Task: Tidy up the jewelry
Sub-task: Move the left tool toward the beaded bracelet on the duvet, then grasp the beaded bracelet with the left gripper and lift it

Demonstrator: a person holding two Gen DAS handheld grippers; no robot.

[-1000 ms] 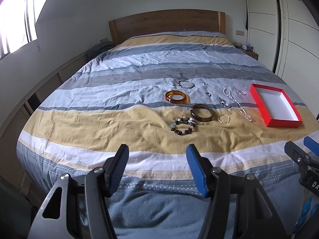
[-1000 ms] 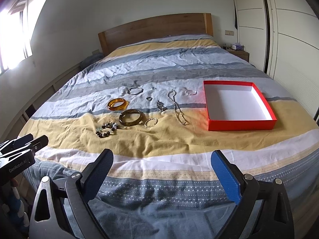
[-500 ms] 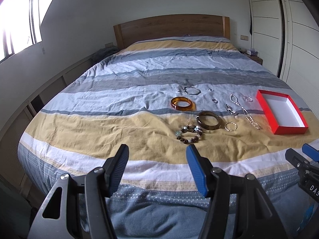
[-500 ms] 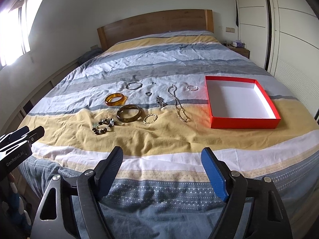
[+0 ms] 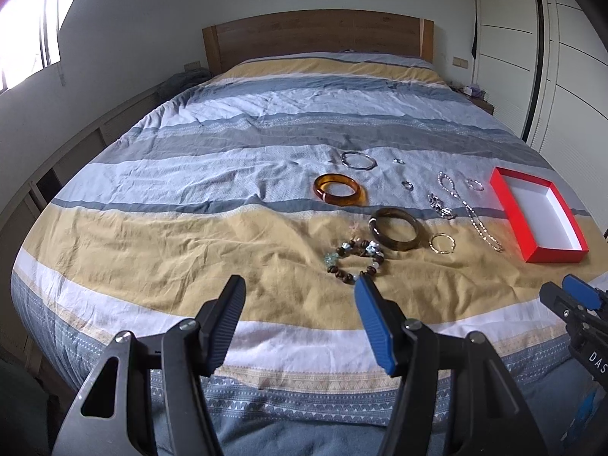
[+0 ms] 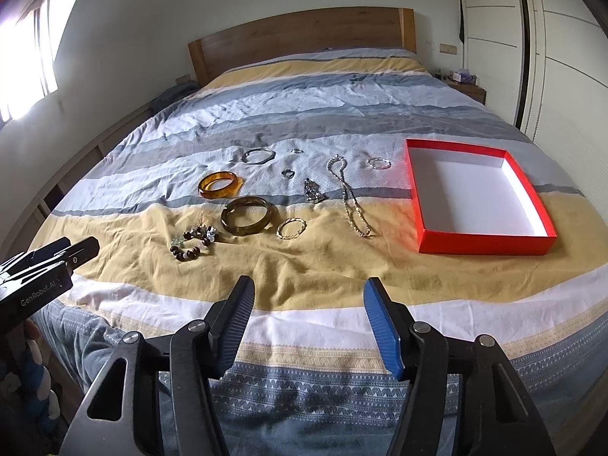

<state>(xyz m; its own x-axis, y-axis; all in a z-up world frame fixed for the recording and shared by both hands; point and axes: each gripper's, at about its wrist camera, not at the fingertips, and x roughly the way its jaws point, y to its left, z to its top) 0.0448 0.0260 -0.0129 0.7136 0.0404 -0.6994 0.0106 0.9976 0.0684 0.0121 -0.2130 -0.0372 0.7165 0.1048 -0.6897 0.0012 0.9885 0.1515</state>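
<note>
Several pieces of jewelry lie on the striped bedspread: a beaded bracelet (image 5: 355, 260) (image 6: 193, 243), a dark bangle (image 5: 395, 228) (image 6: 247, 216), an amber bangle (image 5: 339, 190) (image 6: 220, 185), a thin gold bracelet (image 5: 442, 243) (image 6: 291, 228), a silver chain necklace (image 5: 469, 211) (image 6: 351, 197), a silver bangle (image 6: 258, 156) and small rings. An empty red box (image 5: 539, 214) (image 6: 475, 197) sits to their right. My left gripper (image 5: 300, 296) is open just short of the beaded bracelet. My right gripper (image 6: 307, 296) is open over the bed's near edge, holding nothing.
The bed (image 5: 228, 159) has a wooden headboard (image 5: 319, 38). White wardrobe doors (image 6: 562, 57) stand on the right, with a nightstand (image 6: 465, 87) beside the bed. A low shelf runs along the left wall under a window (image 5: 26, 49).
Both grippers have moved forward toward the jewelry, so the pieces look closer. The right gripper's jaws have narrowed from wide open to about the width of the left's.
</note>
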